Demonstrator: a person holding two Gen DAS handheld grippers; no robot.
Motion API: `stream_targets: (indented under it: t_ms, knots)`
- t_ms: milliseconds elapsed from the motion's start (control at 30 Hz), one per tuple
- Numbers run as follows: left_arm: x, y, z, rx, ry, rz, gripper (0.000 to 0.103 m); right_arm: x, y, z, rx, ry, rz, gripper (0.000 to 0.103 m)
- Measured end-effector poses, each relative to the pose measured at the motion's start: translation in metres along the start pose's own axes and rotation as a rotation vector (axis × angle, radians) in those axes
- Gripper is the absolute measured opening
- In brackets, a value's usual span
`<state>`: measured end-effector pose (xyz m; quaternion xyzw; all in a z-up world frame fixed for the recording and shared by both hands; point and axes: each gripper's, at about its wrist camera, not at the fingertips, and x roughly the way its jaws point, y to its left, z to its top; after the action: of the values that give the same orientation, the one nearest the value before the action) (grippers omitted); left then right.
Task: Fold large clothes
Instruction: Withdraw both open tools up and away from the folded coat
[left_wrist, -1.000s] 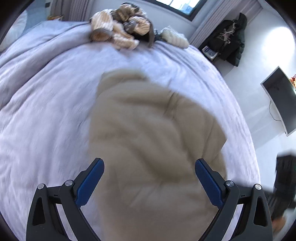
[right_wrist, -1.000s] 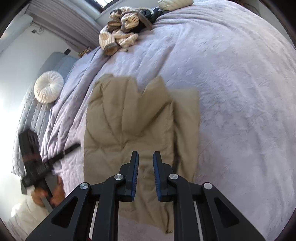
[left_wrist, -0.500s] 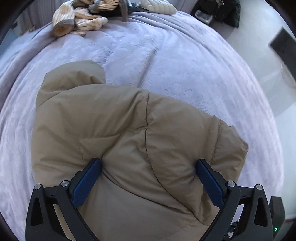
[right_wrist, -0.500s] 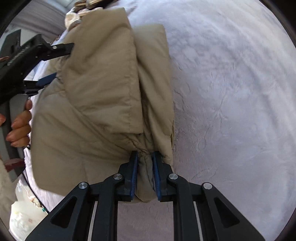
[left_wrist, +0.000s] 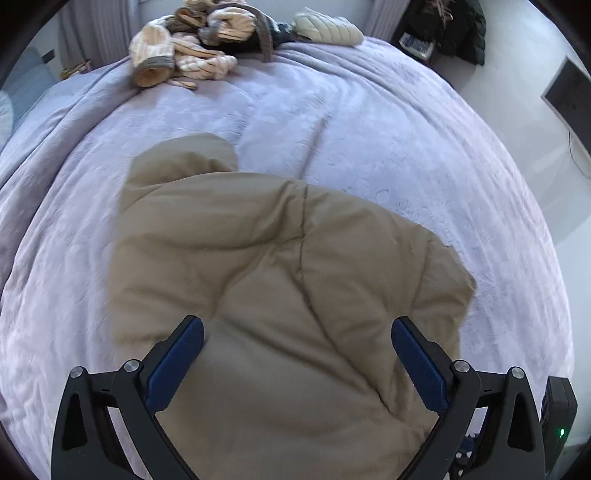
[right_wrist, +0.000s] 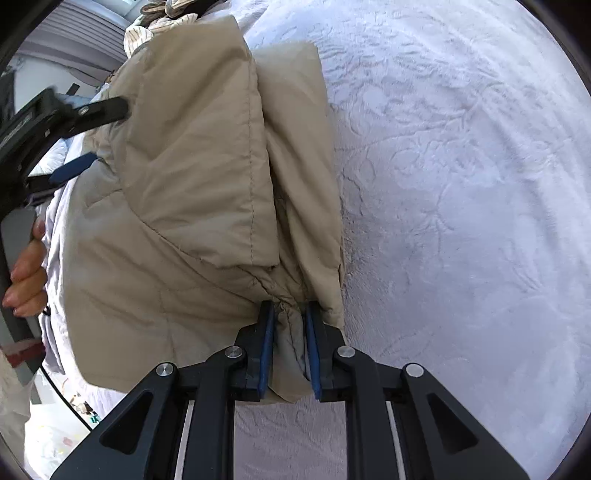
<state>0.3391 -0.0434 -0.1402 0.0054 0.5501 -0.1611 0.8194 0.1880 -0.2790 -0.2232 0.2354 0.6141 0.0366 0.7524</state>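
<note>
A tan puffer jacket (left_wrist: 280, 280) lies folded on the lavender bedspread (left_wrist: 369, 122). My left gripper (left_wrist: 297, 332) is wide open above the jacket's near part, with a blue pad on each side of it. In the right wrist view the jacket (right_wrist: 192, 177) is doubled over, and my right gripper (right_wrist: 289, 314) is shut on a bunched edge of it. The left gripper also shows in the right wrist view (right_wrist: 70, 122) at the far left, held by a hand.
A pile of cream and tan knitwear (left_wrist: 192, 51) and a white quilted garment (left_wrist: 328, 27) lie at the bed's far edge. A dark coat (left_wrist: 454, 26) hangs beyond the bed. A monitor (left_wrist: 569, 96) is on the right wall.
The right gripper, shut and empty a second ago, took hold of the jacket's edge. The left gripper has pulled back and up a little, staying open.
</note>
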Motion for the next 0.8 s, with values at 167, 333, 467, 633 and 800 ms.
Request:
stream_targets:
  t_ms: [167,333,467,633,800]
  knots:
    - [-0.031,0.015,-0.025,-0.048,-0.002,0.021,0.101,-0.023,0.004,0.005,-0.010,-0.011,0.009,0.020]
    - [-0.054,0.027,-0.055,-0.085,0.020,0.025,0.101,-0.043,0.002,0.008,-0.007,-0.015,0.010,0.021]
    - [-0.070,0.034,-0.084,-0.105,0.043,0.029,0.101,-0.058,0.003,0.007,0.010,-0.014,0.003,0.021]
    - [-0.089,0.039,-0.113,-0.111,0.063,0.042,0.101,-0.067,0.024,-0.004,0.013,-0.011,-0.002,0.023]
    - [-0.109,0.042,-0.132,-0.126,0.066,0.042,0.101,-0.078,0.042,-0.023,0.002,-0.030,-0.008,0.045]
